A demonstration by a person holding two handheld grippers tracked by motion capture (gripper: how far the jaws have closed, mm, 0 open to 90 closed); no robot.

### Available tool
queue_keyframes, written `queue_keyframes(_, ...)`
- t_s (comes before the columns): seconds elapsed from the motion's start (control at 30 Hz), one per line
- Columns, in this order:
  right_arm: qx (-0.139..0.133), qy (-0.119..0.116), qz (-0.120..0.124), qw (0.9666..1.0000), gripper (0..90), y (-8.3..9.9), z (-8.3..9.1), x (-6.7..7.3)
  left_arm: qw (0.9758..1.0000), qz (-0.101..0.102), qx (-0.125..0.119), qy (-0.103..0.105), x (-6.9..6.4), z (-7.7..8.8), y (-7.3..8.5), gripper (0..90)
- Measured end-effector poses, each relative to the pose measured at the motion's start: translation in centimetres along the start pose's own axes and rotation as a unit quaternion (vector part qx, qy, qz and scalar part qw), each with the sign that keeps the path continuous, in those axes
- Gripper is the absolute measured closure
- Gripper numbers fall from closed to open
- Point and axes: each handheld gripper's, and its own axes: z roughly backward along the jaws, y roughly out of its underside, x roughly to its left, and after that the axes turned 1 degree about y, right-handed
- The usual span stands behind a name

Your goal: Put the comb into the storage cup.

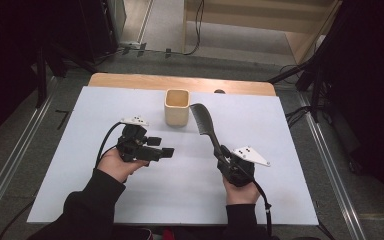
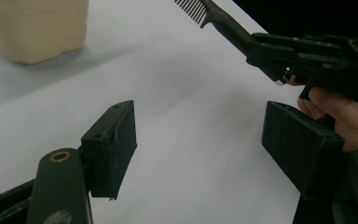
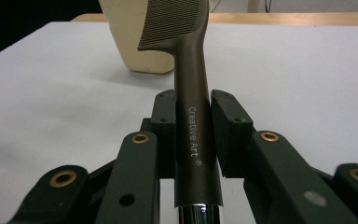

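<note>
Comb (image 3: 193, 93) handle printed "Creative Art", clamped in right tongs (image 3: 192, 126)

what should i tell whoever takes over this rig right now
Right gripper: shut on the dark comb, fingers clamped on its handle, teeth end pointing away toward the cup.
Left gripper: open, nothing between its fingers, held above the white table sheet at the left.
Beige cup: upright near the far edge of the sheet; nothing visible inside it from above.
Done: comb picked up and off the sheet.
Left: probably bring the comb over the cup and stand it inside, then release. The left gripper could steady the cup if it tips.
</note>
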Motion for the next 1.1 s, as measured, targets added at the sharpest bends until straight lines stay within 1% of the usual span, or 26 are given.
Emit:
queue_keyframes(0.07, -0.011, 0.004, -0.004, 0.9999, 70.5, 0.3, 0.0, 0.3, 1.0, -0.001, 0.001, 0.001, -0.2, -0.4, -0.4, 26.9)
queue_keyframes(0.1, -0.011, 0.004, -0.004, 0.9999, 70.5, 0.3, 0.0, 0.3, 1.0, -0.001, 0.001, 0.001, -0.2, -0.4, -0.4, 26.8)
queue_keyframes(0.13, -0.014, 0.006, -0.001, 0.9999, 70.5, 0.4, 0.1, 0.4, 1.0, -0.001, 0.001, 0.002, -0.2, -0.5, -0.5, 26.8)
queue_keyframes(0.17, -0.023, 0.009, -0.001, 0.9997, 70.5, 0.5, 0.1, 0.7, 1.0, -0.001, 0.0, 0.001, -0.3, -0.6, -0.6, 26.8)
queue_keyframes(0.23, -0.028, 0.011, 0.001, 0.9995, 70.5, 0.6, 0.1, 0.8, 1.0, 0.0, -0.002, 0.003, -0.4, -0.8, -0.7, 26.9)
queue_keyframes(0.3, -0.037, 0.011, -0.003, 0.9993, 70.5, 0.8, 0.1, 1.0, 1.0, 0.0, -0.002, 0.001, -0.5, -1.1, -1.0, 26.8)
queue_keyframes(0.53, -0.051, 0.017, -0.007, 0.9985, 70.5, 0.9, 0.1, 1.3, 0.9999, -0.002, -0.007, -0.007, -0.9, -1.8, -1.5, 26.8)
queue_keyframes(0.57, -0.054, 0.016, -0.012, 0.9984, 70.5, 0.9, 0.1, 1.4, 0.9999, -0.003, -0.007, -0.009, -0.9, -1.9, -1.6, 26.9)
queue_keyframes(0.67, -0.058, 0.016, -0.016, 0.9981, 70.5, 0.9, 0.1, 1.4, 0.9999, -0.002, -0.01, -0.011, -1.0, -2.1, -1.9, 26.9)
queue_keyframes(0.7, -0.06, 0.017, -0.017, 0.9979, 70.5, 1.0, 0.1, 1.5, 0.9999, 0.001, -0.013, -0.008, -1.0, -2.2, -2.0, 26.9)
queue_keyframes(0.77, -0.062, 0.017, -0.017, 0.9978, 70.5, 1.0, 0.1, 1.5, 0.9999, 0.002, -0.014, -0.01, -1.0, -2.3, -2.1, 26.8)
queue_keyframes(0.87, -0.075, 0.021, -0.014, 0.9969, 70.4, 1.1, 0.0, 1.8, 0.9998, 0.007, -0.017, -0.01, -1.1, -2.6, -2.2, 26.9)
queue_keyframes(0.9, -0.075, 0.021, -0.014, 0.9969, 70.4, 1.1, 0.0, 1.8, 0.9998, 0.008, -0.016, -0.01, -1.1, -2.6, -2.3, 26.9)
queue_keyframes(0.97, -0.085, 0.024, -0.015, 0.996, 70.5, 1.3, 0.0, 2.0, 0.9998, 0.006, -0.015, -0.01, -1.2, -2.9, -2.5, 26.9)
queue_keyframes(1.1, -0.09, 0.025, -0.016, 0.9955, 70.5, 1.4, 0.0, 2.0, 0.9998, 0.007, -0.015, -0.009, -1.4, -3.2, -2.7, 26.9)
